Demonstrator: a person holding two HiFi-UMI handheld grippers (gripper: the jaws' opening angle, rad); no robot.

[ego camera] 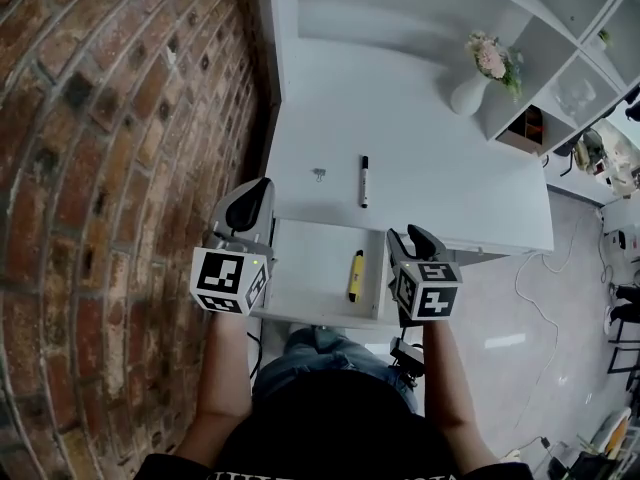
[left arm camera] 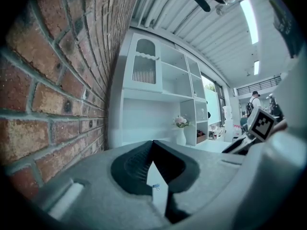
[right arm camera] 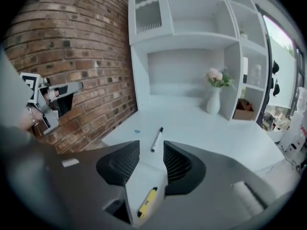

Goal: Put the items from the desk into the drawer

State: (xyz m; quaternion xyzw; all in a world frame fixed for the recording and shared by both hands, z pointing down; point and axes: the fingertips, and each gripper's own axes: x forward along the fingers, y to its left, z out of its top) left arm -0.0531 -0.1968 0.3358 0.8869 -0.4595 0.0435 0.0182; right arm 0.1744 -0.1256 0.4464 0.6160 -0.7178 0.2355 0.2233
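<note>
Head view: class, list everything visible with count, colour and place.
Brick wall: one, red-brown, left.
Rectangular desk: one, white, beside wall.
Open pull-out drawer: one, white, desk's near edge.
Slim marker pen: one, black-and-white, on desk.
Small metal clip: one, silvery, left of pen.
Yellow marker-like stick: one, yellow, in drawer.
Rounded vase with flowers: one, white, pink blooms, desk's far right.
Left claw: one, black, shut, drawer's left edge.
Right claw: one, black, open, drawer's right edge.

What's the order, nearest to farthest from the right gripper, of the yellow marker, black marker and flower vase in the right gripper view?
1. Yellow marker, in the open drawer just below the right gripper.
2. Black marker, on the desk ahead.
3. Flower vase, at the desk's back right.
</note>
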